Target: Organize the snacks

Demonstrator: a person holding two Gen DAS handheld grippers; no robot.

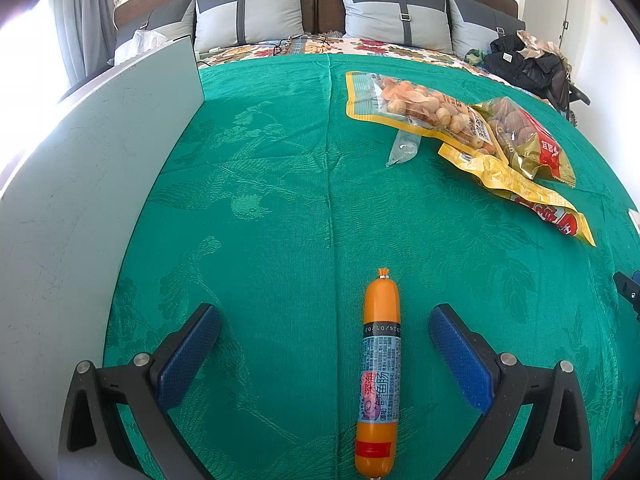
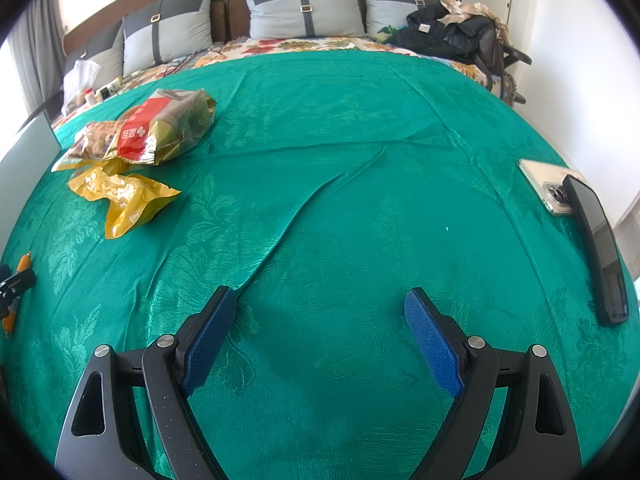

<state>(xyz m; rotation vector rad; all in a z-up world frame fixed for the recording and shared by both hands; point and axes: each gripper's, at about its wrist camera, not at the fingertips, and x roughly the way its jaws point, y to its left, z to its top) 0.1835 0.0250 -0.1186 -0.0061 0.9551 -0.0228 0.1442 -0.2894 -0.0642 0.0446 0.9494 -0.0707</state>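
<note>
An orange sausage stick (image 1: 379, 372) lies lengthwise on the green cloth (image 1: 280, 208), between the spread blue pads of my left gripper (image 1: 325, 320), which is open and not touching it. Further off to the right lies a heap of snack bags: a clear nut bag with yellow edges (image 1: 416, 104), a red and gold bag (image 1: 528, 140) and a yellow bag (image 1: 532, 196). A small clear packet (image 1: 404, 146) lies beside them. My right gripper (image 2: 320, 304) is open over bare green cloth, with the same red and gold bag (image 2: 160, 128) far to its left.
A grey-white board (image 1: 80, 184) stands on edge along the left. Two phones (image 2: 548, 188) (image 2: 600, 248) lie at the right edge of the cloth. Pillows (image 1: 248, 16), a floral sheet (image 1: 384, 46) and dark clothes (image 1: 524, 64) are at the far end.
</note>
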